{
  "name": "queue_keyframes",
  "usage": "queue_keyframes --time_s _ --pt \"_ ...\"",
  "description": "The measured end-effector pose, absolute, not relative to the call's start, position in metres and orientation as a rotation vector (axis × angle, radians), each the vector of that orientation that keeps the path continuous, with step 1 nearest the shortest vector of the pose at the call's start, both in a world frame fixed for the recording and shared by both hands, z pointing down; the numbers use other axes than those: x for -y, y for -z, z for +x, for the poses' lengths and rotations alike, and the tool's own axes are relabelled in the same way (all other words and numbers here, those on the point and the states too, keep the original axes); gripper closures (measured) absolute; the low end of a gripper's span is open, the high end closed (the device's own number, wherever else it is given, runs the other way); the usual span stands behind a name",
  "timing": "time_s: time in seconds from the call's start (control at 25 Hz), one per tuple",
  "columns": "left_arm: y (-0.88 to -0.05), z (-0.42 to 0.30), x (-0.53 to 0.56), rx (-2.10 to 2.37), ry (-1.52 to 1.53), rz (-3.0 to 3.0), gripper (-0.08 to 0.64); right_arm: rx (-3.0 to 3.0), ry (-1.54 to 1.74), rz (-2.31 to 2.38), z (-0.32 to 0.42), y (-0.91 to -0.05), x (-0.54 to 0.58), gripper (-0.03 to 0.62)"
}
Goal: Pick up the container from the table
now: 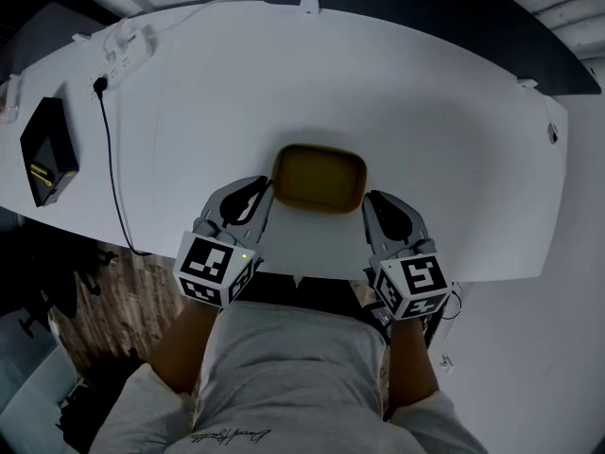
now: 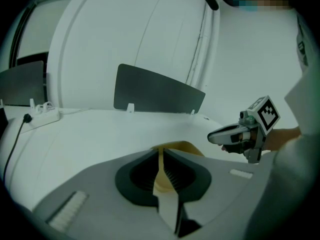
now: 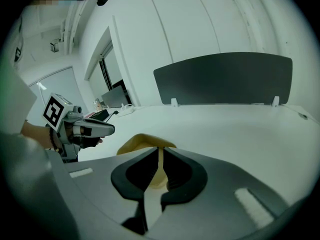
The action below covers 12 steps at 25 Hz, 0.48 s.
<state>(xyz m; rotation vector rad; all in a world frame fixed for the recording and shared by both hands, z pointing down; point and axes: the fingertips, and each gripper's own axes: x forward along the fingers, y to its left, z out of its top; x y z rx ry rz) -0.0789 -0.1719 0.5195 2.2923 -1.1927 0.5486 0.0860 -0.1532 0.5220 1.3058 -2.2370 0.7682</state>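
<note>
At the bottom of the head view, the left gripper (image 1: 268, 190) and right gripper (image 1: 369, 202) flank the tan container (image 1: 319, 178). It lies centre frame, seemingly resting near the front edge of the worktop (image 1: 425, 112). Each gripper view shows its fingers pinching the container's thin rim, one at each end. The grasp looks made, so the lift itself is in hand, and it calls for raising both ends together and level. Farther off, upper left, a black box (image 1: 47, 149) and cable (image 1: 109, 168) lie well apart.

No readable text; only square coded markers on left gripper (image 1: 268, 188) and right gripper (image 1: 371, 200)
</note>
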Motion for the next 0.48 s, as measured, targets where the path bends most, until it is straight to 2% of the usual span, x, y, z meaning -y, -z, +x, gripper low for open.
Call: queue_keyframes --time_s 0.48 --pt "-0.548 -0.081 0.176 1.194 -0.602 2.247 0.491 2.167 -0.814 1.339 0.092 -0.551 0.158 0.515"
